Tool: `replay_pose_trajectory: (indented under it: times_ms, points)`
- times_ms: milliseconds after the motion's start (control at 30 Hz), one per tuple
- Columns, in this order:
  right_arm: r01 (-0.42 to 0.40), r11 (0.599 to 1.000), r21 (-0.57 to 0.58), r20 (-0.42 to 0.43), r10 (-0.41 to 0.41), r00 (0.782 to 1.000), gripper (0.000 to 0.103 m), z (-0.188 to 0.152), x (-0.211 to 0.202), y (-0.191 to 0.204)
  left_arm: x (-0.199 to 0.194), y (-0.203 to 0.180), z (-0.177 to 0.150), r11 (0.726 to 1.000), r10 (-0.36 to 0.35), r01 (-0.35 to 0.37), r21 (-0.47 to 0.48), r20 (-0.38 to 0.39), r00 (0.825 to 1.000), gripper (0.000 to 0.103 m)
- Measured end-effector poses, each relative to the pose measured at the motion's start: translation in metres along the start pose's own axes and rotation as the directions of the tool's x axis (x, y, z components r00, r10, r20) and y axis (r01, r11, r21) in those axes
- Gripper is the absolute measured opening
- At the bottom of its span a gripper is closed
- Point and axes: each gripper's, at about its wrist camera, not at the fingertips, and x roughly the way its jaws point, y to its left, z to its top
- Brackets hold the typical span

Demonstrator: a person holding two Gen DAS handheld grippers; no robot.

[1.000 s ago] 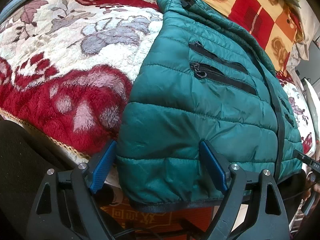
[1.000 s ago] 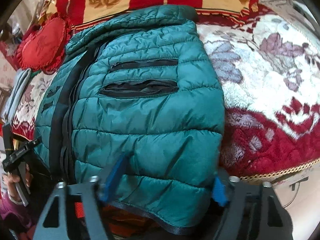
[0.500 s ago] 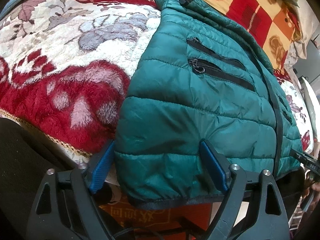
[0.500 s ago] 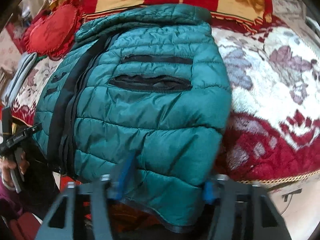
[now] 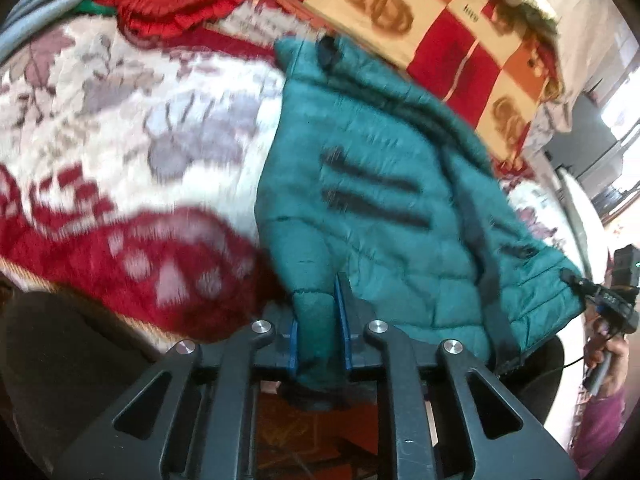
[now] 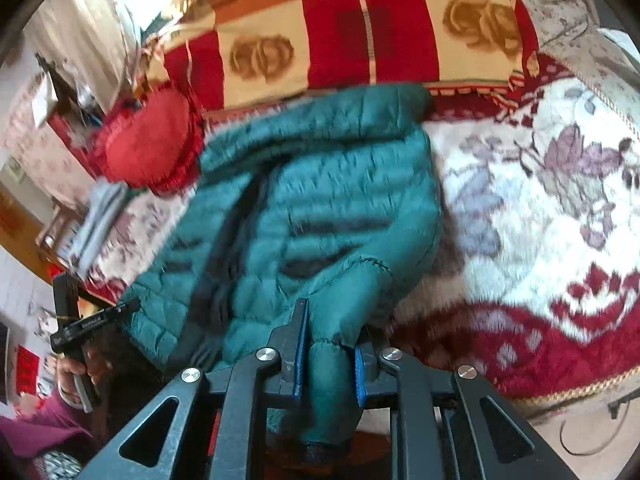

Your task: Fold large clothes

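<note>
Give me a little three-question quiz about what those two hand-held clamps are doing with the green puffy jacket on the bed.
1. True or false: the left gripper has its blue pads pressed on a bunched fold at the hem of the teal quilted puffer jacket.
2. What is the right gripper doing? A) standing open above the bed B) clamped on the jacket's hem C) holding the red frilled heart-shaped cushion
3. Fill in: the jacket lies on a fluffy red and white floral ____.

Key: 1 true. 2 B. 3 blanket. Both sets of jaws have just been closing, with jacket fabric between them.
</note>
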Motion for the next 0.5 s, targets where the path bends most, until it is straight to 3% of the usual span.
replay_pose_trajectory:
  times_ms: [300, 500]
  points:
    - [-0.025, 0.999, 0.043, 0.144, 0.018, 0.989, 0.017, 0.065, -0.012, -0.001, -0.033, -0.018, 0.061, 0.999, -0.046, 0.045, 0.017, 0.14, 0.989, 0.014]
    - [0.016, 0.998, 0.053, 0.186, -0.025, 0.982, 0.017, 0.106, -0.002, -0.002, -0.024, -0.025, 0.104, 1.0, -0.014, 0.015, 0.0, 0.203, 0.979, 0.014]
